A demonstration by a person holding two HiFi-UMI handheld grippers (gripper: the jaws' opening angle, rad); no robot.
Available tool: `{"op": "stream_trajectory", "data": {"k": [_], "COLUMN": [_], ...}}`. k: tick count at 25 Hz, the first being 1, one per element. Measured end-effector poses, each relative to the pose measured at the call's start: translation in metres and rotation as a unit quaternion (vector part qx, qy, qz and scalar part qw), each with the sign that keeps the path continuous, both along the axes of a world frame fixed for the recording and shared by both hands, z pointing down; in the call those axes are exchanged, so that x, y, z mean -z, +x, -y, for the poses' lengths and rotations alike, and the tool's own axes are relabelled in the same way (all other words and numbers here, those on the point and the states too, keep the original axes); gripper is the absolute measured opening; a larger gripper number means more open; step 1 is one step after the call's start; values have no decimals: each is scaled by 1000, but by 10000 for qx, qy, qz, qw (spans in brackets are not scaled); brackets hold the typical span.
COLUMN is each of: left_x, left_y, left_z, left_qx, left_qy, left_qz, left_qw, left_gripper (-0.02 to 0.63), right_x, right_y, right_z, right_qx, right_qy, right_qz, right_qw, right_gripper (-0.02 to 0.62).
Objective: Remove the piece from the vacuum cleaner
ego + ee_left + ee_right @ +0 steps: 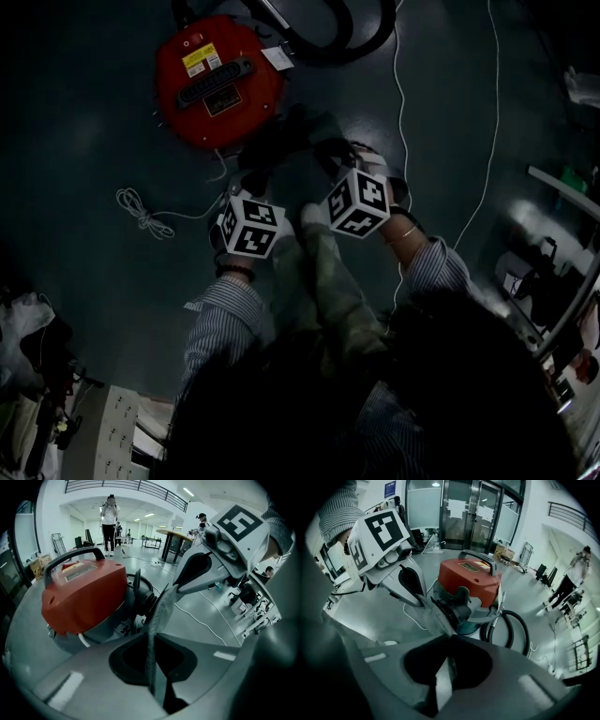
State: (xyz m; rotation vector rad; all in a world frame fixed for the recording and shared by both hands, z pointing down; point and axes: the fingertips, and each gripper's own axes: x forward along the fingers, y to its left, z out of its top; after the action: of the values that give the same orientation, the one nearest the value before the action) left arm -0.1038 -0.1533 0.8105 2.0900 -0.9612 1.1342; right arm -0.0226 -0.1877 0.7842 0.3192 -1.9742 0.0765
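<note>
A red canister vacuum cleaner (217, 84) with a black handle stands on the dark floor, also seen as the vacuum cleaner (84, 597) and the vacuum cleaner (471, 581). A thin grey flexible piece (159, 613) stretches between my two grippers just in front of its open front end. My left gripper (151, 634) is shut on one edge of the piece. My right gripper (447, 637) is shut on the other edge of the piece (436, 618). In the head view both marker cubes sit side by side below the vacuum, left gripper (255, 187) and right gripper (328, 164); the piece is lost in the dark there.
A black hose (513, 630) coils beside the vacuum, hose (328, 37) at the top. A white cord bundle (141, 214) and a long white cable (403, 94) lie on the floor. A person (109, 522) and a round table (173, 538) stand far off.
</note>
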Motion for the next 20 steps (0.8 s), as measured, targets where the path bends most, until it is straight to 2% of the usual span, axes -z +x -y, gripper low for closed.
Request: {"op": "stream_trajectory", "data": {"k": [12,20], "left_x": [5,5], "left_y": [4,7], "left_z": [-14,-23], "left_qx": [-123,101], "left_qy": [-131,-92], "left_qz": [43,-7], "left_qw": [9998,9999], "left_gripper": [18,18], "right_x": [4,6], "right_y": [5,4], "right_z": [-19,-25], "right_qx": [119,-107], "right_qy": [-267,-237], "right_qz": [-116,-28], "right_qw": [9995,9997], "right_gripper": [21,21]}}
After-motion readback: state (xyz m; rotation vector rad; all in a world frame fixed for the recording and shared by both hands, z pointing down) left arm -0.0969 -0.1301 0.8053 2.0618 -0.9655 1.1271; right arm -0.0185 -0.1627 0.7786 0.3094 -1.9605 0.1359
